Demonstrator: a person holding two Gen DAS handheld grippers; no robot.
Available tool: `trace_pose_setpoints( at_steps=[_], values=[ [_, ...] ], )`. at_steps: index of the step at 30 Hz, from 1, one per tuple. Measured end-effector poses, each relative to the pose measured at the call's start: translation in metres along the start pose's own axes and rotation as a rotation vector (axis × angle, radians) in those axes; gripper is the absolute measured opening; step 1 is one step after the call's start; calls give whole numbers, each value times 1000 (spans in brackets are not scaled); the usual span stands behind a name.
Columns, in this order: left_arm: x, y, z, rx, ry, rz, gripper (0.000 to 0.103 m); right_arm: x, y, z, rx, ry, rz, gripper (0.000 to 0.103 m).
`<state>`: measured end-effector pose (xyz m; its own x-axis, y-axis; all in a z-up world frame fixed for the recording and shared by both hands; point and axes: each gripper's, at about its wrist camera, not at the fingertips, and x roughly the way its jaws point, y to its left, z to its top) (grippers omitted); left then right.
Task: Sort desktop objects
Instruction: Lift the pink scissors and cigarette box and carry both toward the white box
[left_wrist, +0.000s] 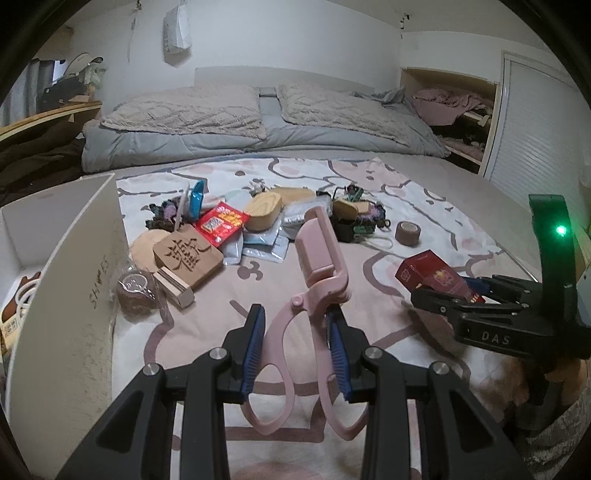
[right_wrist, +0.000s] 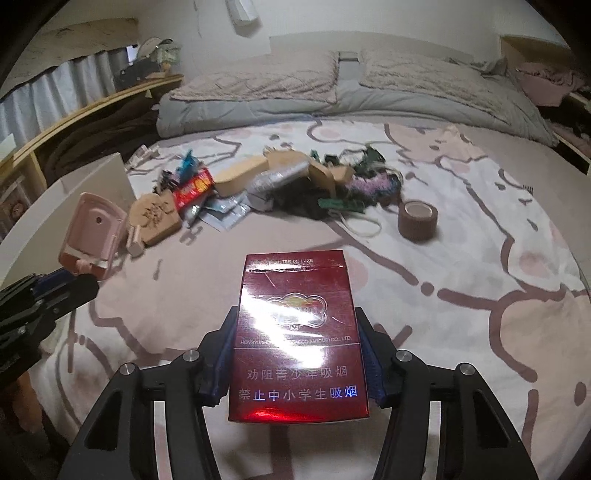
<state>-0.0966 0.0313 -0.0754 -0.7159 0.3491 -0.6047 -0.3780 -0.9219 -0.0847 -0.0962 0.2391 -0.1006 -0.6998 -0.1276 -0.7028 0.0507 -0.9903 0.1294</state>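
My left gripper (left_wrist: 297, 325) is shut on a pink scissor-like eyelash curler (left_wrist: 319, 254), its blue pads pressing the two handle arms; the curler's head sticks up over the bed. From the right wrist view the same curler (right_wrist: 92, 229) shows at the left edge. My right gripper (right_wrist: 297, 332) is shut on a dark red cigarette pack (right_wrist: 295, 332), held flat between both pads above the sheet. In the left wrist view that pack (left_wrist: 430, 275) and the right gripper (left_wrist: 443, 295) appear at the right.
A pile of small items lies mid-bed: a red snack packet (left_wrist: 221, 223), a carved wooden block (left_wrist: 186, 254), an oval wooden box (left_wrist: 262, 210), foil packets, dark tangled pieces. A brown tape roll (right_wrist: 417, 218) sits apart at the right. A white open box (left_wrist: 74, 258) stands at the left.
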Motion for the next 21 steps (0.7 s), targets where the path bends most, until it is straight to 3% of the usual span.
trace_pose_setpoints(
  at_steps=[13,21],
  values=[
    [-39,11,26,-16,-104,23,34,-38,43,29,-57,-109,68,57],
    [-69,32,39,-26,-162,82,34,-55,73,48,-102,-158,126,57]
  ],
)
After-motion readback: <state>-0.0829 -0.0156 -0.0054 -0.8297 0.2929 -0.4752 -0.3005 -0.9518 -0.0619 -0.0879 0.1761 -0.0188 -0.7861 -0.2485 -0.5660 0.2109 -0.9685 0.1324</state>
